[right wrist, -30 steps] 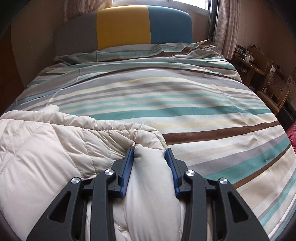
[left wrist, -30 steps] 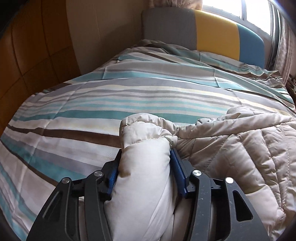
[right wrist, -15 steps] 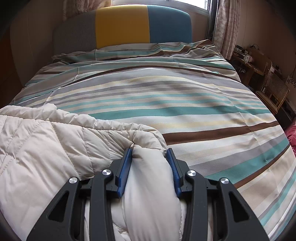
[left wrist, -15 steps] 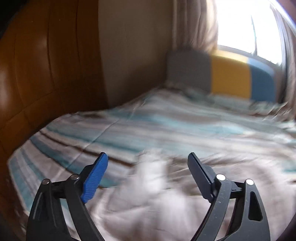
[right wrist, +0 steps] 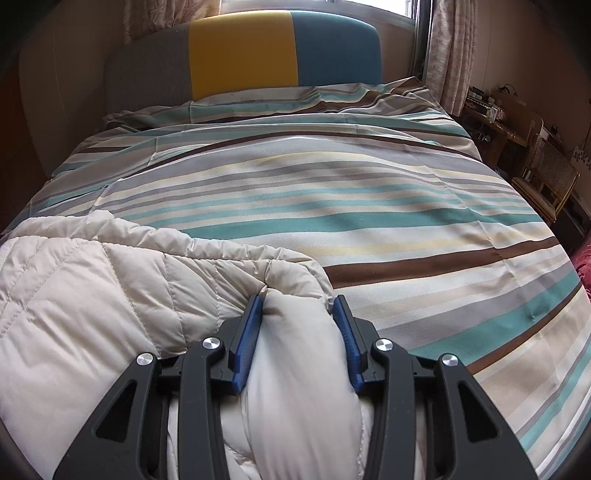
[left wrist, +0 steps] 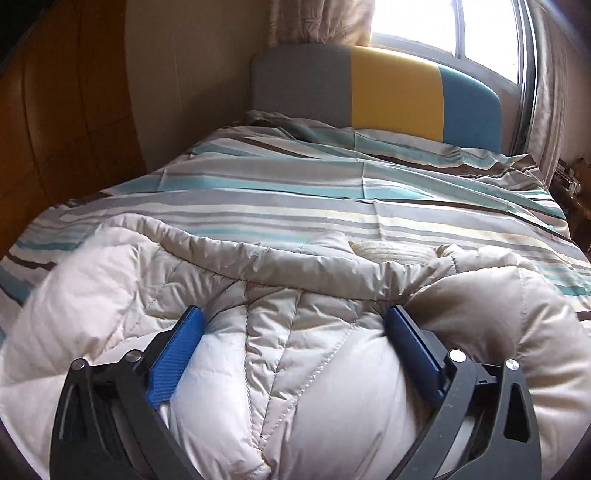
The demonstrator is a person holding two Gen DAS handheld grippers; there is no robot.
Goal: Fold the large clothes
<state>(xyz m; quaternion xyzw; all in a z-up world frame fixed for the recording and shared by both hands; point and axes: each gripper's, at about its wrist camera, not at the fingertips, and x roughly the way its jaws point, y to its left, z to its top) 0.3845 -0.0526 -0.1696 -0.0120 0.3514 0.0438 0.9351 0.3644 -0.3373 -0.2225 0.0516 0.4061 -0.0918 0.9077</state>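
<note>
Garment: a cream quilted puffer jacket [left wrist: 280, 354] is laid on the near part of a bed, on a striped duvet [left wrist: 332, 206].
Long axis: the jacket's bulk is spread across the bed, roughly parallel to the duvet stripes; its rolled upper edge [left wrist: 258, 258] runs from side to side, facing the headboard [left wrist: 373, 85].
Jacket ends: which end is collar or hem cannot be told (only puffed folds are visible).
Left gripper [left wrist: 295, 332]: its fingers have just been opening and are spread wide; a broad bulge of jacket lies between them, and the blue pads [left wrist: 173, 362] sit against the fabric without squeezing it.
Right gripper [right wrist: 301, 325]: its fingers are clenched on a thick fold of the jacket [right wrist: 299, 354], with the padding pinched in between the blue pads [right wrist: 247, 343].
Fold held: it is pointed away from the camera, toward the headboard [right wrist: 243, 51], at the jacket's right-hand corner.
Left wrist view only: a wooden wardrobe [left wrist: 59, 122] at the left, a bright window [left wrist: 443, 29] behind the headboard, and a pale ribbed piece [left wrist: 391, 253] tucked at the jacket's far edge.
Right wrist view only: a wicker chair [right wrist: 546, 177] and a cluttered wooden desk [right wrist: 495, 114] at the right of the bed, and a dark red cloth [right wrist: 583, 266] at the frame edge.
Both views: a curtain [right wrist: 450, 51] is seen hanging beside the headboard.
</note>
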